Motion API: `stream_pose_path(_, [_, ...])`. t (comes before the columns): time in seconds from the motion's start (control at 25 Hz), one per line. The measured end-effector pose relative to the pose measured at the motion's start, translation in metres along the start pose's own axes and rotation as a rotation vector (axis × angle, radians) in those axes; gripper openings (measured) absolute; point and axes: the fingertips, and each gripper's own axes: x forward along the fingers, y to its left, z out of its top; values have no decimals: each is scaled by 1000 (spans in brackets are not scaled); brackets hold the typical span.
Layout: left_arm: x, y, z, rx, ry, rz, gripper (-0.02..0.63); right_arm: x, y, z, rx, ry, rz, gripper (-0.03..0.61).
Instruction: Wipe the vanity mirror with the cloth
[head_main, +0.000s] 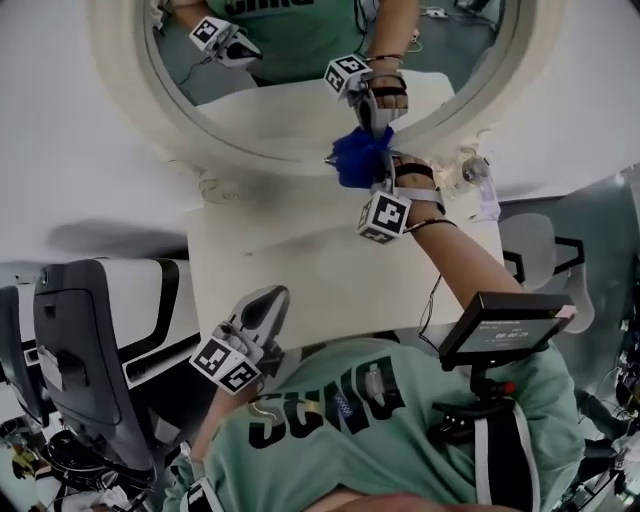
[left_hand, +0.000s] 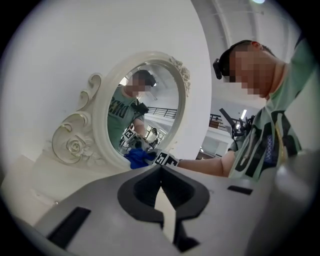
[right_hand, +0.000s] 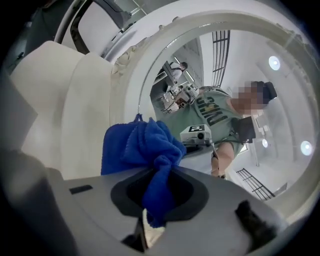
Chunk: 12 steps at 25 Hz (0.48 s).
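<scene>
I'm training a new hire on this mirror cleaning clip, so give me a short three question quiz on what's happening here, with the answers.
1. True or false: the left gripper is holding the cloth.
2. Where does the cloth meet the vanity mirror? A) at the lower edge of the glass B) at the top of the frame C) nowhere, it hangs clear of it
3. Fill in: the right gripper has its jaws shut on a ___ cloth.
Key: 1 false, its jaws are shut on nothing; 2 A; 3 blue.
</scene>
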Motion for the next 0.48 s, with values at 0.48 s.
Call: stream_pose_path(0.48, [-4,-39,77,102,-69,-14,9,-85,10,11,467,-207,432,51])
